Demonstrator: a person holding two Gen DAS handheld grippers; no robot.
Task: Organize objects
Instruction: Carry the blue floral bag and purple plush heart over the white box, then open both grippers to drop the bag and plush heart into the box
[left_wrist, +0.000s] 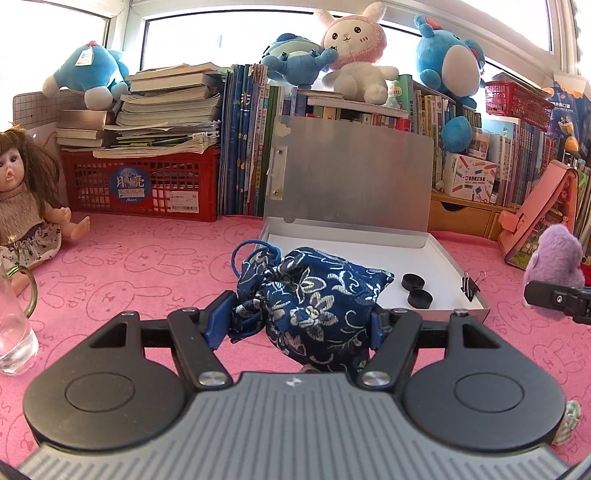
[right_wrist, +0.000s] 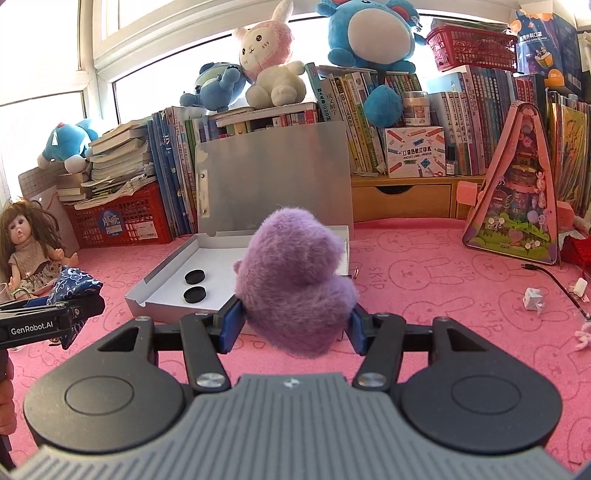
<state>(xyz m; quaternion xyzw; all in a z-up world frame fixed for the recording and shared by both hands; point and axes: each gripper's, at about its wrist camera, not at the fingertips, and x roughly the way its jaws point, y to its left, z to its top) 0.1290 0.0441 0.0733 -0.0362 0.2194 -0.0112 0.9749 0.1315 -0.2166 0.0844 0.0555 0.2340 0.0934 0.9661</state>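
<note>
Pouch (left_wrist: 314, 302) of blue floral cloth sits clamped between the blue pads of your left gripper (left_wrist: 297, 325), held just in front of the open metal tin (left_wrist: 443, 254); two black discs (left_wrist: 417, 290) lie inside it and a binder clip (left_wrist: 471, 286) is on its right rim. From your right wrist, your right gripper (right_wrist: 291, 325) pinches a purple plush (right_wrist: 291, 280) near the tin's front edge, and the pouch shows far left, near the doll (right_wrist: 27, 251)
</note>
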